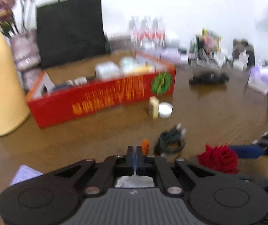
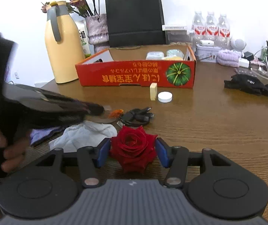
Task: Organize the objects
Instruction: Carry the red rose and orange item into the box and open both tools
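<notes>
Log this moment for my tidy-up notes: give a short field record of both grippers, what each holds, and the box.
left gripper: shut, over white tissue; grip unclear
right gripper: pads either side of red rose
red box: open, some items inside
loose on table: black cable, white cap, small block

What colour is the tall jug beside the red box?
Pale yellow jug with a grey handle; clearest in the right wrist view.

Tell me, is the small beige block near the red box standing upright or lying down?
Upright. The beige block stands on its short end on the table, taller than wide, beside the white round lid, before the red box.
</notes>
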Demonstrator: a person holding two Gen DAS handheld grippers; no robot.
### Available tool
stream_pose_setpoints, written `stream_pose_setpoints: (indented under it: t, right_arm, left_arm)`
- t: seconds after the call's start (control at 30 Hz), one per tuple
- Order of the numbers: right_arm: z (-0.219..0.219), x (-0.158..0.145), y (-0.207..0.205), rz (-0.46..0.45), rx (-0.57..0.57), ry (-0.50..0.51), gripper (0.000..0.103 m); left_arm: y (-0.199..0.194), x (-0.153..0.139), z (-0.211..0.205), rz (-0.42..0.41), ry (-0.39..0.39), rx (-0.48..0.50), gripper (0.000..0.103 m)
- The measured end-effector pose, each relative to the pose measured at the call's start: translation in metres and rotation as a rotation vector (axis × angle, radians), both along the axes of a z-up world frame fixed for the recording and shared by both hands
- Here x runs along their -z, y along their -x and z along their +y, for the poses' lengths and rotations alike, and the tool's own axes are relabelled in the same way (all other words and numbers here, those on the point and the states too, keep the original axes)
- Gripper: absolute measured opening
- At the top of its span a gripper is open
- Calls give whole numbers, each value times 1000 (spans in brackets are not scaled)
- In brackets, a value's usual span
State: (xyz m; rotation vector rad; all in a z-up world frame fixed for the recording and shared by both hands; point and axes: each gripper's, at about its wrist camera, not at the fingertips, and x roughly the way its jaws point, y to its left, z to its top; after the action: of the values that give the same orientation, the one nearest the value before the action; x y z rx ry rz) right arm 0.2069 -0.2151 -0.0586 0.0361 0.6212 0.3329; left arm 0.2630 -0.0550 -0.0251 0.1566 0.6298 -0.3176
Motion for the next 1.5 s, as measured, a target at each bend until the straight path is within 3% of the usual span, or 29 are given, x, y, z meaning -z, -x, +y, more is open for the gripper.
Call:
stream_pose_setpoints:
  t: [0.27,0.4,0.5,0.63,0.73,0.83,1.0,1.07,1.17,1.2,1.23,1.33,1.4,1.5]
  right_arm:
    - [-4,-28,28,-79,-2,-12,53]
    - [-9,-52,52,-152,-35,-54,53]
    - [-12,-62,47,-175,-63,-81,53]
    - [-11,-86,11,-223,-75,-15,52]
    - [-12,-115,-36,-252,-109,-38,52]
    - [-10,-133,-99,-215,-102,-82,53]
    - [16,-116,-213,-55,-80,-109,53]
    - [29,-96,-248,3,-80,-87,53]
    - [47,-65,-273,69,-70,-23,57]
    - [52,-57,-276,79,-73,-3,60]
    - [54,-52,-277,84,-72,11,67]
    - [48,-55,-271,48,-81,-4,86]
    - [39,-70,-266,3,-56,-13,89]
    - [27,-94,-256,-43,-36,-17,90]
  left_arm:
    - [72,-88,35,-207,167,-8,1]
    - [101,-106,47,-234,221,2,1]
    - [100,-111,52,-245,234,-30,0]
    - [65,-134,57,-282,225,7,0]
    - [17,-159,61,-286,213,5,0]
    - [-45,-168,61,-250,203,-16,1]
    - [-148,-127,61,-97,185,-120,1]
    - [-178,-99,68,-8,238,-168,1]
    - [-205,-62,72,118,271,-133,2]
    - [-208,-54,72,124,266,-144,9]
    - [-209,-49,72,121,251,-147,25]
    - [-206,-52,80,76,243,-154,51]
    - [-203,-64,87,58,278,-150,53]
    - [-193,-88,90,9,257,-170,60]
